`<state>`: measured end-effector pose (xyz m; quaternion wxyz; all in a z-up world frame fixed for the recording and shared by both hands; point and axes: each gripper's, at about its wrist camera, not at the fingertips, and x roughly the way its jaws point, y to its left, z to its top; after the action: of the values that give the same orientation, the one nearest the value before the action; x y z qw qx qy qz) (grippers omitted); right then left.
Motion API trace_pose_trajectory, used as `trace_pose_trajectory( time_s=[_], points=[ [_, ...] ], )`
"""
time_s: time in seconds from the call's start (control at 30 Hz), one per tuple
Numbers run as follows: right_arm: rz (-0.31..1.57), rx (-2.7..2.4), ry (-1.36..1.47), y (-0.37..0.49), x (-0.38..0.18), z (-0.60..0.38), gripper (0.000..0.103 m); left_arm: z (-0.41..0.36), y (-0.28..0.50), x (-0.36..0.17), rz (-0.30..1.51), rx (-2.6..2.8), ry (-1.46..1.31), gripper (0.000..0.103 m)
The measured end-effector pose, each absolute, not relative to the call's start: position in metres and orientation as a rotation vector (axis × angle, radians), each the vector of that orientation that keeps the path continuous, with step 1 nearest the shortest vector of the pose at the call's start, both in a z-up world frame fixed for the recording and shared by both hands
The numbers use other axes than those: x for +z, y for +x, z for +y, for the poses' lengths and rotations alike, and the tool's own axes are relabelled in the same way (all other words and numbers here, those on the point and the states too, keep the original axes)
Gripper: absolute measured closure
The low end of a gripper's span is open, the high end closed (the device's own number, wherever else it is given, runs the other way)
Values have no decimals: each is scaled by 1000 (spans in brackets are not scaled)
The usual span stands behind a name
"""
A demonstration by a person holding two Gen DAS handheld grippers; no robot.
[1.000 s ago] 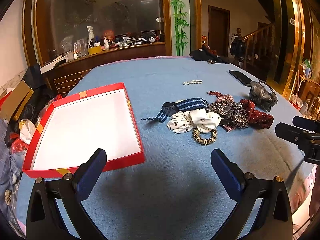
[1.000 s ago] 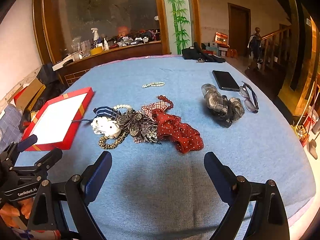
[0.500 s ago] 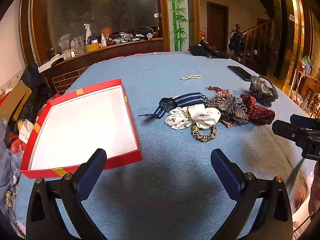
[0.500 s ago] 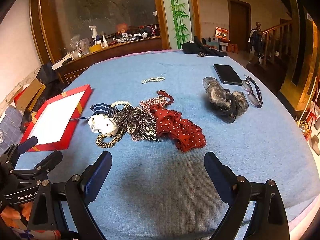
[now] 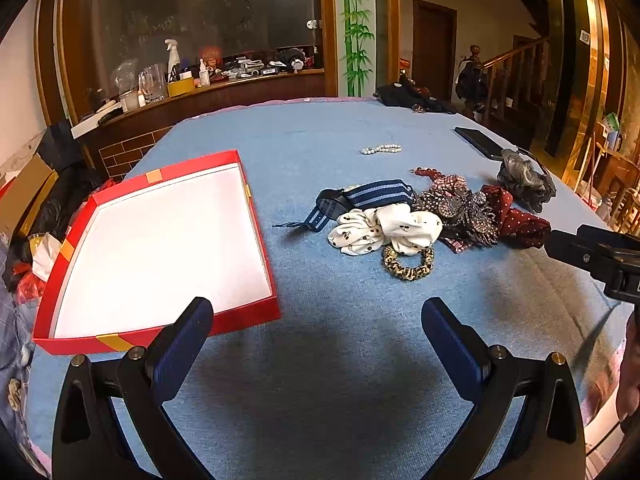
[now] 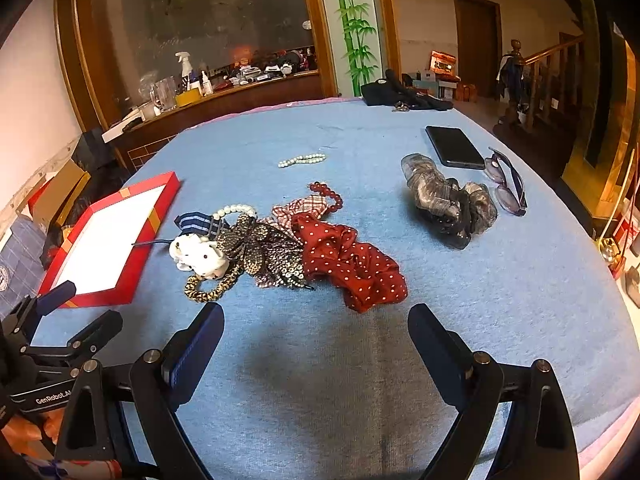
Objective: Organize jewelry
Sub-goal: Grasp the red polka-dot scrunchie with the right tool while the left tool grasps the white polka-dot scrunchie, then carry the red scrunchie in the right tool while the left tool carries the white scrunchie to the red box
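Left gripper (image 5: 316, 318) and right gripper (image 6: 316, 324) both hover over a blue tablecloth (image 6: 360, 380), jaws spread wide and holding nothing. Just ahead lies a tangled heap: a red polka-dot scrunchie (image 6: 352, 266), a sequined piece (image 6: 260, 254), a white scrunchie (image 5: 386, 228), a leopard-print band (image 5: 408, 266) and a striped strap (image 5: 376, 194). A pale bead bracelet (image 6: 302, 159) lies well apart. The red box (image 5: 256, 316) at left is empty, so sorting looks not yet begun

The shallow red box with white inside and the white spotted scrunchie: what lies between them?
Only bare blue tablecloth and a thin dark strap end, in the left wrist view.
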<state>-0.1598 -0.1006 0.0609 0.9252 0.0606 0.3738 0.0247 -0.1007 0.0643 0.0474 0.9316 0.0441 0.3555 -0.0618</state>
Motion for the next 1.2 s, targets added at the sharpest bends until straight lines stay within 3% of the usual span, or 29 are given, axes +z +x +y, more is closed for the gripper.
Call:
trace_pose_trajectory(
  time_s=[0.1, 0.27, 0.57, 0.6, 0.67, 0.7, 0.87, 0.93, 1.0, 1.2],
  points=[
    [771, 55, 163, -158, 60, -110, 9, 68, -99, 48, 737, -151, 65, 0],
    [790, 68, 241, -152, 56, -129, 22, 77, -94, 52, 764, -208, 4, 0],
    [831, 73, 320, -112, 39, -141, 25, 79, -90, 54, 767, -219, -11, 0],
    [854, 85, 326, -105, 34, -140, 30, 79, -90, 55, 768, -223, -12, 0],
    [885, 105, 332, -98, 26, -138, 79, 81, -87, 55, 772, -229, -17, 0],
    [891, 113, 323, -98, 24, -136, 87, 82, -85, 56, 775, -236, -26, 0],
    [774, 81, 345, -120, 34, -146, 90, 78, -66, 59, 793, -278, -53, 2],
    [724, 70, 361, -131, 41, -154, 90, 74, -57, 60, 806, -293, -64, 19],
    [697, 65, 359, -138, 46, -159, 90, 68, -48, 58, 827, -305, -71, 27],
    [694, 79, 394, -144, 45, -170, 90, 35, -31, 44, 854, -338, -16, 29]
  ],
)
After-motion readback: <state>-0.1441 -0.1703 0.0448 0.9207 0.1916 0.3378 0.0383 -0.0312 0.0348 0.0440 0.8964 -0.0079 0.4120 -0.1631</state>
